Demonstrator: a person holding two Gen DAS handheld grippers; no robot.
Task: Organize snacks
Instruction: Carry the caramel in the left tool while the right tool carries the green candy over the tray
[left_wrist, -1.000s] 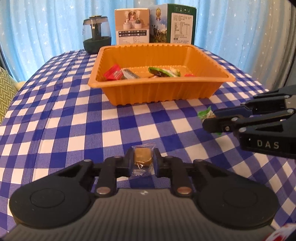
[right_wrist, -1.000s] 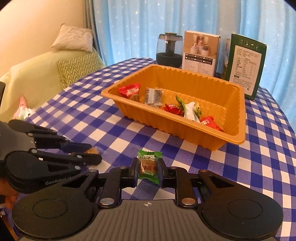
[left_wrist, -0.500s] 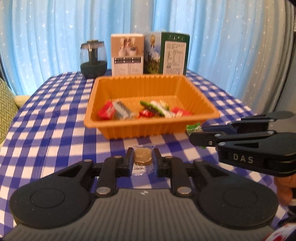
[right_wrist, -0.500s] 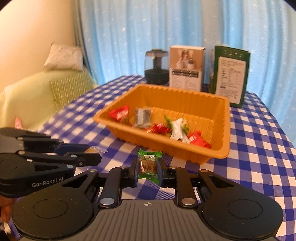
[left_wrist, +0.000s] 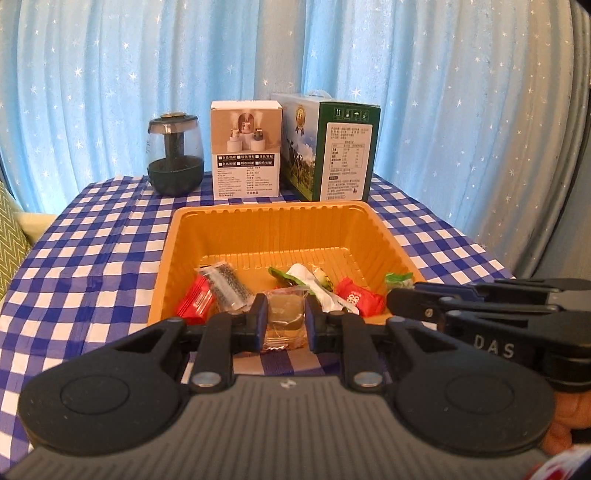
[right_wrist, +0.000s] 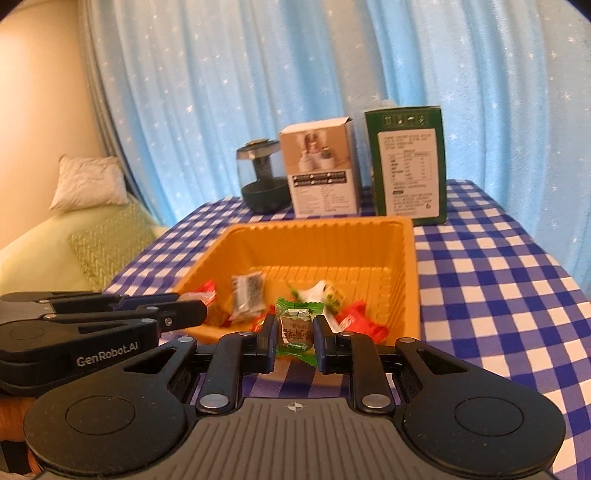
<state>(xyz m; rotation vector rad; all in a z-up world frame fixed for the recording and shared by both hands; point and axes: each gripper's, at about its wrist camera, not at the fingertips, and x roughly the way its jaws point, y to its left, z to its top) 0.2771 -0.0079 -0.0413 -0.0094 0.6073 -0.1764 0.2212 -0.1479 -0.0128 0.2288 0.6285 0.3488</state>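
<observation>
An orange tray (left_wrist: 280, 230) (right_wrist: 412, 280) sits on the blue checked tablecloth, holding several wrapped snacks: a red one (left_wrist: 195, 301), a clear dark one (left_wrist: 225, 284), a green and white one (left_wrist: 306, 277) and another red one (left_wrist: 356, 297). My left gripper (left_wrist: 284, 319) is shut on a clear-wrapped brown candy (left_wrist: 283, 317), held above the tray's near rim. My right gripper (right_wrist: 295, 330) is shut on a green-wrapped candy (right_wrist: 295, 328), also over the near rim. Each gripper shows from the side in the other's view: the right gripper (left_wrist: 399, 297), the left gripper (right_wrist: 197, 310).
Behind the tray stand a dark glass jar (left_wrist: 175, 162), a white box (left_wrist: 245, 149) and a green box (left_wrist: 332, 146). Blue starred curtains hang at the back. A sofa with cushions (right_wrist: 88, 182) lies to the left of the table.
Both grippers have risen off the tablecloth with their candies and moved forward to the tray's near rim. The tray now looks closer and seen more from above.
</observation>
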